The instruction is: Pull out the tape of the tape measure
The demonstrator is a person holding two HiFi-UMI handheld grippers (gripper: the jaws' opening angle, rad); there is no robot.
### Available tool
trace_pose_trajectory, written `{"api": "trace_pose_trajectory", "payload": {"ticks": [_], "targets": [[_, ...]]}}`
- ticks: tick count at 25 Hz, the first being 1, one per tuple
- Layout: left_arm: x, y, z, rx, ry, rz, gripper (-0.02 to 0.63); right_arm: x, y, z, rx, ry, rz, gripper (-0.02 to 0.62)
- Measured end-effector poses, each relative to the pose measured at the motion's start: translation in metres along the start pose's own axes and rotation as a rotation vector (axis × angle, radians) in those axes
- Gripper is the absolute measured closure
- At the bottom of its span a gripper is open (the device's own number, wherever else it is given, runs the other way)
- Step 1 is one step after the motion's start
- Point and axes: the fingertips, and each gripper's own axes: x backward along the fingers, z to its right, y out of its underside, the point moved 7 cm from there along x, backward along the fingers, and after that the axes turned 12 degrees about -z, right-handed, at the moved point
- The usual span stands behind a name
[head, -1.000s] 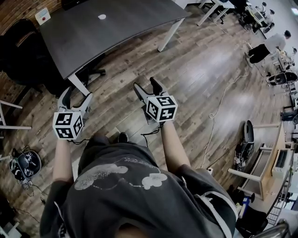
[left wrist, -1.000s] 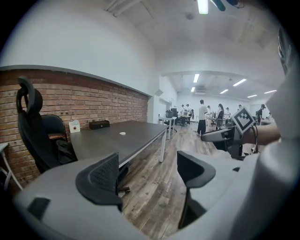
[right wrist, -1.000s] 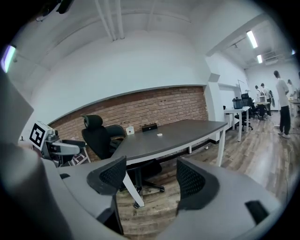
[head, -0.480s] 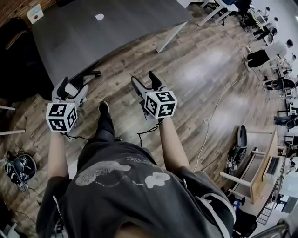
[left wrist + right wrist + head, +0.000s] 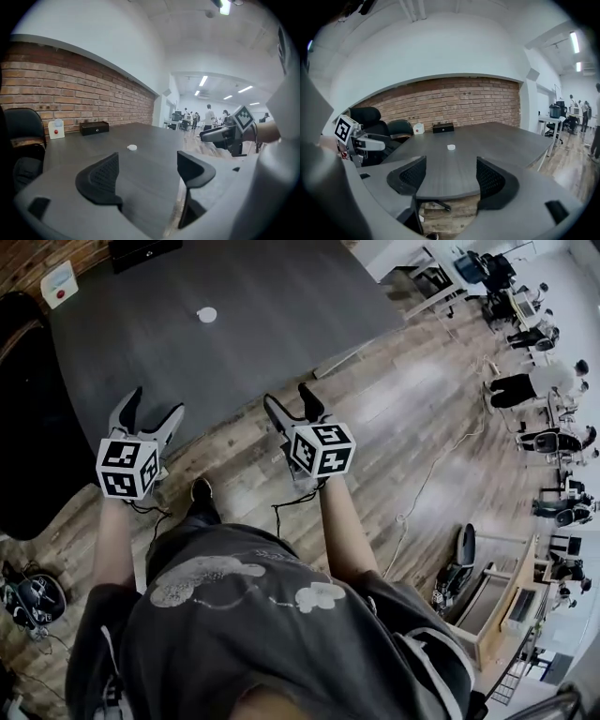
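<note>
Dark grey table (image 5: 281,324) is filling the upper part of the head view, standing on a wooden plank floor (image 5: 412,381) against a brick wall (image 5: 454,101). A person is standing at its near edge, holding both tools out in front. The left gripper (image 5: 153,407) is hovering over the table's near edge with its fingers spread wide and nothing lying between them. The right gripper (image 5: 289,399) is hanging beside it, fingers likewise parted and empty. A small white round object (image 5: 207,314) is sitting alone well out on the table, far from both grippers; it is likely the tape measure, though it is showing too small to be sure. A black box (image 5: 145,249) and a white box with a red button (image 5: 59,282) are resting by the wall.
</note>
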Motion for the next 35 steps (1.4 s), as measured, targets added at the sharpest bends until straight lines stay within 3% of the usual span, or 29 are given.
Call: {"api": "trace_pose_trajectory", "payload": {"ticks": [5, 12, 21, 35], "targets": [[-0.027, -0.026, -0.043, 0.011, -0.008, 0.008, 0.224, -0.054, -0.045, 0.004, 0.025, -0.022, -0.020, 0.275], [-0.040, -0.030, -0.076, 0.043, -0.042, 0.010, 0.224, -0.107, -0.062, -0.001, 0.084, -0.099, -0.094, 0.276], [-0.057, -0.021, -0.094, 0.125, -0.129, -0.039, 0.224, -0.172, -0.082, 0.018, 0.198, -0.185, -0.185, 0.276], [-0.106, -0.041, -0.096, 0.288, -0.315, -0.097, 0.224, -0.283, -0.121, 0.049, 0.446, -0.419, -0.335, 0.276]]}}
